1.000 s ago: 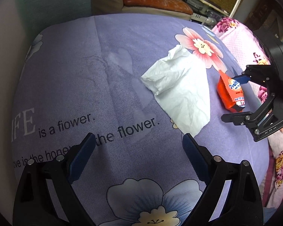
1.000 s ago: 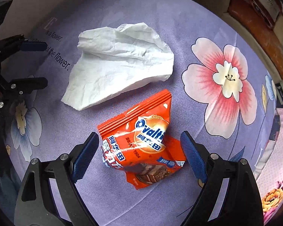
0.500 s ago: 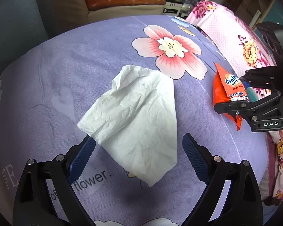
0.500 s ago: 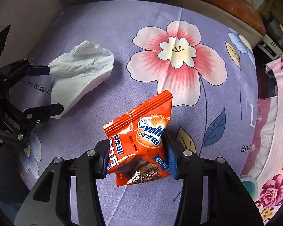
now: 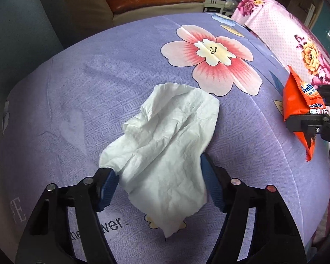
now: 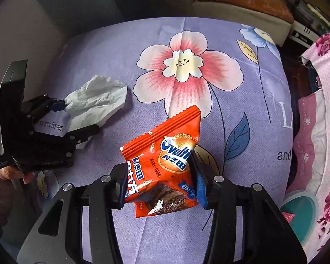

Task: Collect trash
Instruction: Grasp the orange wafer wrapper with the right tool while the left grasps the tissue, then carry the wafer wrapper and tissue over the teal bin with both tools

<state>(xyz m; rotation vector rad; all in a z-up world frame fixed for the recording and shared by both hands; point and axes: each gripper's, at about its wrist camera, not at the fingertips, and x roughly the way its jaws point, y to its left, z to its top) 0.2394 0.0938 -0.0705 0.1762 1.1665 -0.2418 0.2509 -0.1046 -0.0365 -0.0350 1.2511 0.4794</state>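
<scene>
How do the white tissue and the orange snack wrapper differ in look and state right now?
The tissue is plain white, soft and crumpled; the snack wrapper is glossy orange with printed lettering. The tissue sits between the left gripper, whose jaws have just been closing on it; the wrapper is firmly clamped in the right gripper. Both are above the purple floral sheet.

White crumpled tissue (image 5: 167, 154); orange wrapper (image 6: 162, 167) with blue lettering; lilac bedsheet (image 5: 99, 83) printed with pink flowers.
</scene>
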